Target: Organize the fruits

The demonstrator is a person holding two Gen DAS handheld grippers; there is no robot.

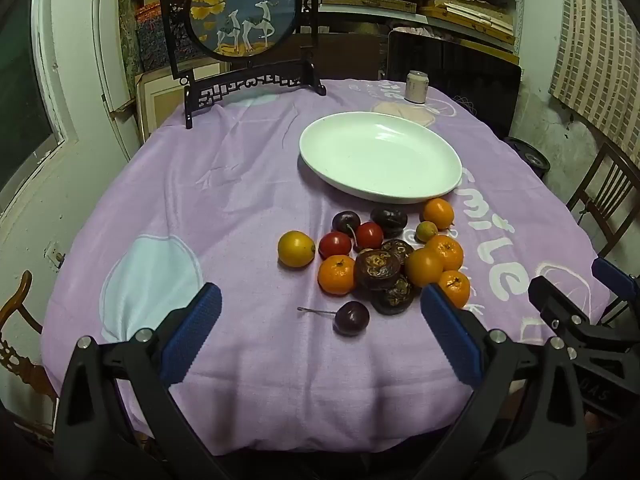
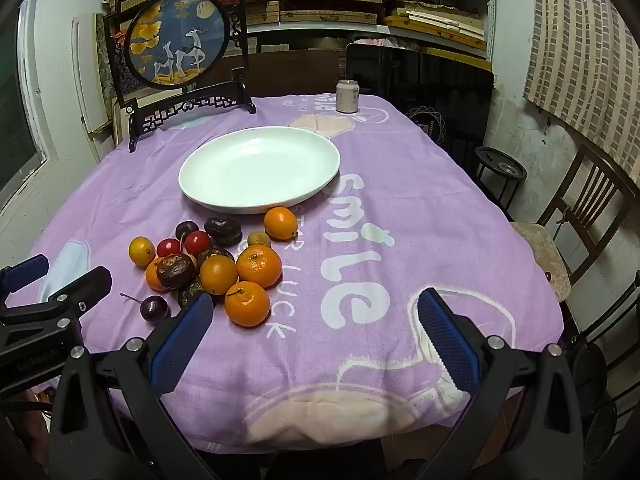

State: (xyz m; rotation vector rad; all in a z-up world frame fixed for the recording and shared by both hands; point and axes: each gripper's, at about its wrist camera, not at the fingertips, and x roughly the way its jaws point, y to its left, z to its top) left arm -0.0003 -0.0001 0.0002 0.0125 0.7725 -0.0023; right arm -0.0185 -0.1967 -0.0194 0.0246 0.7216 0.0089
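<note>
Hovering with left claw (image 1: 320,320) and right claw (image 2: 316,320) both released over near tabletop (image 1: 224,184) edge, fruit pile (image 1: 380,264) just before empty plate (image 1: 380,158); best starting with lone cherry (image 1: 351,317), pinching body, not stem.

On the tablecloth (image 1: 224,184) I saw the plate (image 1: 380,190) at centre, with the pile of fruit (image 1: 384,264) just near of it. One cherry (image 1: 351,317) lay apart at the pile's near edge, and a lone citrus (image 1: 296,248) sat just left of the pile. Far right of the plate stood a can (image 1: 417,87). At the far left edge stood a framed deer screen (image 1: 244,8).
</note>
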